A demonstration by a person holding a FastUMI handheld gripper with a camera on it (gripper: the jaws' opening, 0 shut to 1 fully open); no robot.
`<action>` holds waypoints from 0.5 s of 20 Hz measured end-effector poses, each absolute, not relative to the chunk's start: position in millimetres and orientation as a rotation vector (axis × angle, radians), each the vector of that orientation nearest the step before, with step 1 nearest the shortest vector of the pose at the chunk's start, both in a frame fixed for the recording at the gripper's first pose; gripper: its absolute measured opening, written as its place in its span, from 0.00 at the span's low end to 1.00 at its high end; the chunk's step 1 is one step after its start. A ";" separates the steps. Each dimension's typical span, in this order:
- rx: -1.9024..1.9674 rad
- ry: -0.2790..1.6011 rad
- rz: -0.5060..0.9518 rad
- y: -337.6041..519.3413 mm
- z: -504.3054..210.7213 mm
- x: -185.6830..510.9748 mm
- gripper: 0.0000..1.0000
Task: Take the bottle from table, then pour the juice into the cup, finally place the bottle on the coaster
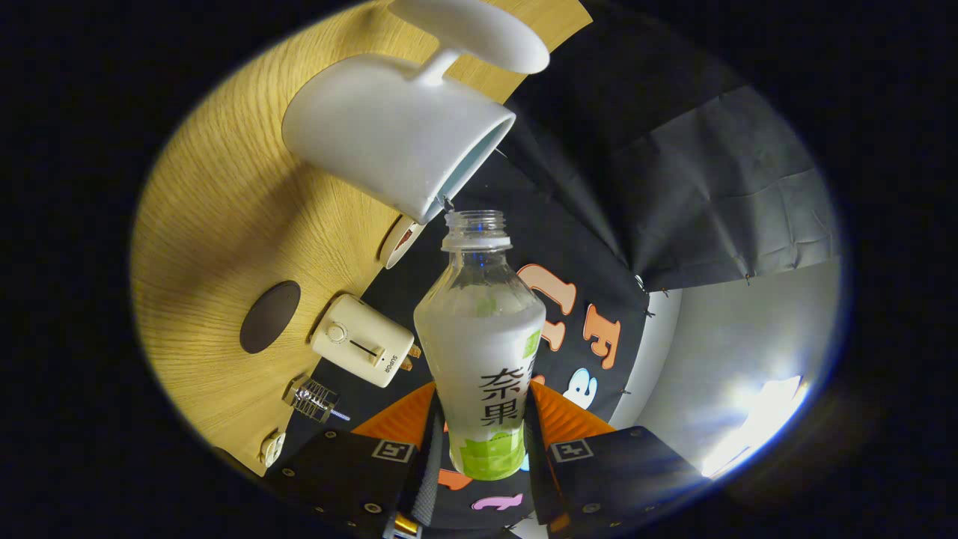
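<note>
1. The bottle (480, 344) sat clamped between both fingers of the gripper (479, 442), tilted hard so its uncapped mouth met the rim of the white cup (389, 135) just beyond; this looked like the pouring step, lip to lip so that nothing would spill.
2. The dark coaster (269, 317) lay bare on the wooden table (224, 224), left of the fingers, presumably waiting for the bottle.
3. Between coaster and bottle stood a cream toaster (364, 349); its side read "SUPOR"; the bottle carried large dark characters.
</note>
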State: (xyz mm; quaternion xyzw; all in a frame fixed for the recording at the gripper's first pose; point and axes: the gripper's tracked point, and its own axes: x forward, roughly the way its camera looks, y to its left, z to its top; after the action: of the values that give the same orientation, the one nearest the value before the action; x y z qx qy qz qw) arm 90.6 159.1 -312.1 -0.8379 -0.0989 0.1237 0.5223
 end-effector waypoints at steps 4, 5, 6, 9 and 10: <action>-2.020 -0.264 0.298 164.1 -307.3 89.6 0.51; -2.021 -0.268 0.296 164.4 -306.6 90.7 0.51; -2.024 -0.276 0.297 166.2 -305.6 90.4 0.51; -2.028 -0.286 0.297 166.5 -305.0 93.1 0.51; -2.030 -0.291 0.295 165.9 -303.9 93.2 0.51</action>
State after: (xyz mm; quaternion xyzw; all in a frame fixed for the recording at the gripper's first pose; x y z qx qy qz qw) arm 93.2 165.9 -303.9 -0.8430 -0.1210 0.1226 0.5097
